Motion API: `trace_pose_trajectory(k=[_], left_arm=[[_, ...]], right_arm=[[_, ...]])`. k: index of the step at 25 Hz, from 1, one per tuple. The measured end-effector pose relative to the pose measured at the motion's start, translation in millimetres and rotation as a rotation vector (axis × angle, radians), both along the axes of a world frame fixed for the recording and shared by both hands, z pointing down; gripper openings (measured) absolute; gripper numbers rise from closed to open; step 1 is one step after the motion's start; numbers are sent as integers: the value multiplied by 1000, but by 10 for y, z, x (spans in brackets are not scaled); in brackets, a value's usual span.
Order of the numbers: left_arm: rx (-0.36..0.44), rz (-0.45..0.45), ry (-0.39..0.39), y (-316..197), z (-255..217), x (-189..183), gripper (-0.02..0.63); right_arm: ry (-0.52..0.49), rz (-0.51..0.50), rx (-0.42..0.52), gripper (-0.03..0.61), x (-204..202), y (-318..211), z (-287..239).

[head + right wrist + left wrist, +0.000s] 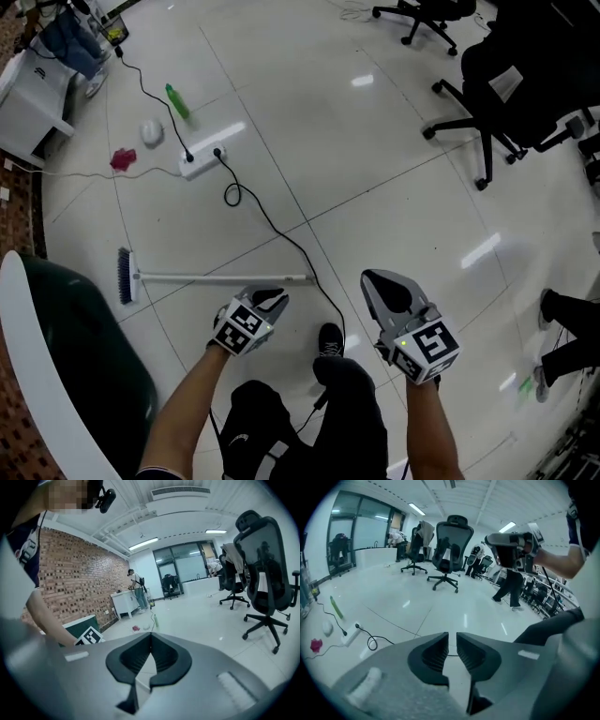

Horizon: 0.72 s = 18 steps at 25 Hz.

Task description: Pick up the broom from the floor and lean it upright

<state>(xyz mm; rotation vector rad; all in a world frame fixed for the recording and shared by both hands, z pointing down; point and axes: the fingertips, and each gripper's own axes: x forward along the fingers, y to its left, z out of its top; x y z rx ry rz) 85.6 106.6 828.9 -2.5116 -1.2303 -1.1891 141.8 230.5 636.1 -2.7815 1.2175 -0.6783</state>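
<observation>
Hovering near white-handled blue-bristled broom (pixel 216 277) | left hand-held gripper (pixel 266 298) narrowly apart, empty | right hand-held gripper (pixel 389 286) closed, empty | risk: black cable (pixel 281 232) snagging handle

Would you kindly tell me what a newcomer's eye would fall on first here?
First, the long white-handled broom with blue bristles lying flat on the glossy pale tiled floor, just ahead of the left gripper, whose jaws stand slightly apart and empty. Next, the right gripper, jaws together, beside it, and the black cable snaking from a white power strip past the broom's handle end.
</observation>
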Motion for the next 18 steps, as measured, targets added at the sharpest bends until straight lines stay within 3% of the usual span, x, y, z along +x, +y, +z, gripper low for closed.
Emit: trace_pose_trajectory(k=[5,11,18], left_arm=[[35,110,-36,101,1214,-53,93],[109,215,-44,190,2429,31,141],[178,274,-37,181,3435,228,143]], right_arm=[[-9,60,-20,5,-65,175,941],[-11,24,-49,5,-24,156,1859],[-29,12,-93,5,-21,152,2881]])
